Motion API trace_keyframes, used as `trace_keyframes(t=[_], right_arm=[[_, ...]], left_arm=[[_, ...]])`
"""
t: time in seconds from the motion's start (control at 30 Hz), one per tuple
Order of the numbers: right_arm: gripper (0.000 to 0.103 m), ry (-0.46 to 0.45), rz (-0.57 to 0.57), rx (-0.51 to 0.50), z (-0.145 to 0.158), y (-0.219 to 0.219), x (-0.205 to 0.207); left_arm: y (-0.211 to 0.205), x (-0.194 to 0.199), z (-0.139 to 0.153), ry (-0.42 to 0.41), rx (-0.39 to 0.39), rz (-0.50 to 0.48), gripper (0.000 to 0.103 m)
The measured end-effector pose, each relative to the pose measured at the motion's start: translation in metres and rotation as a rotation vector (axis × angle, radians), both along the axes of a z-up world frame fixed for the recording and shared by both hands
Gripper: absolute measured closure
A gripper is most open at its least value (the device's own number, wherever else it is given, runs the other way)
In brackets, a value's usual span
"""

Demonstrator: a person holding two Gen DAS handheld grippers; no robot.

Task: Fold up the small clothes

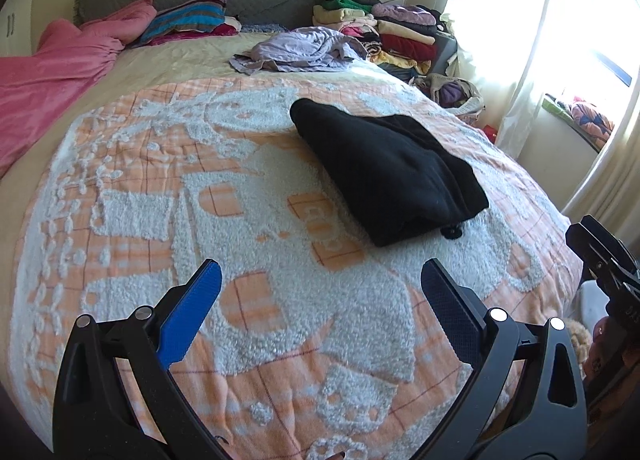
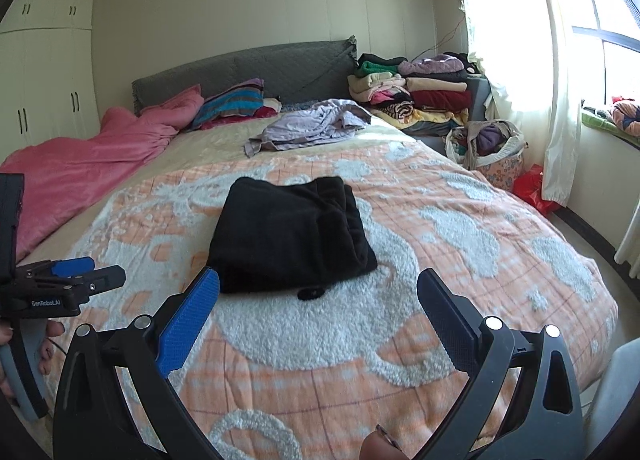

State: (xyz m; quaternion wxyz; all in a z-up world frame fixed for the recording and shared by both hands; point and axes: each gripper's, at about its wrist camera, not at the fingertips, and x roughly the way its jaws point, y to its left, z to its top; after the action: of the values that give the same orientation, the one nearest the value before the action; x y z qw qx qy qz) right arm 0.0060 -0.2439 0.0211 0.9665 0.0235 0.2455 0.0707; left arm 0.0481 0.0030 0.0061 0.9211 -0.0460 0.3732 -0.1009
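A black garment lies folded into a compact stack on the orange-and-white blanket; it also shows in the right wrist view. A small black bit pokes out at its near edge. My left gripper is open and empty, above the blanket, short of the garment and to its left. My right gripper is open and empty, just in front of the garment's near edge. The left gripper also shows at the left of the right wrist view, and the right gripper at the right edge of the left wrist view.
A crumpled lilac garment lies further up the bed. A pink duvet and striped pillow are at the left. Stacks of folded clothes and a full bag stand at the right by the curtain.
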Motion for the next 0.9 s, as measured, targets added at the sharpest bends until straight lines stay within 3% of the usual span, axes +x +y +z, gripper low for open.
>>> trace_keyframes(t=[0.4,0.9], right_arm=[[0.004,0.113,0.014,-0.045,-0.036,0.016,0.005],[0.004,0.108,-0.011,-0.058,-0.036,0.015,0.007]], left_arm=[[-0.007,-0.008,-0.026,0.066,0.011,0.006,0.009],[-0.008,-0.005,-0.026,0.083,0.021,0.023,0.009]])
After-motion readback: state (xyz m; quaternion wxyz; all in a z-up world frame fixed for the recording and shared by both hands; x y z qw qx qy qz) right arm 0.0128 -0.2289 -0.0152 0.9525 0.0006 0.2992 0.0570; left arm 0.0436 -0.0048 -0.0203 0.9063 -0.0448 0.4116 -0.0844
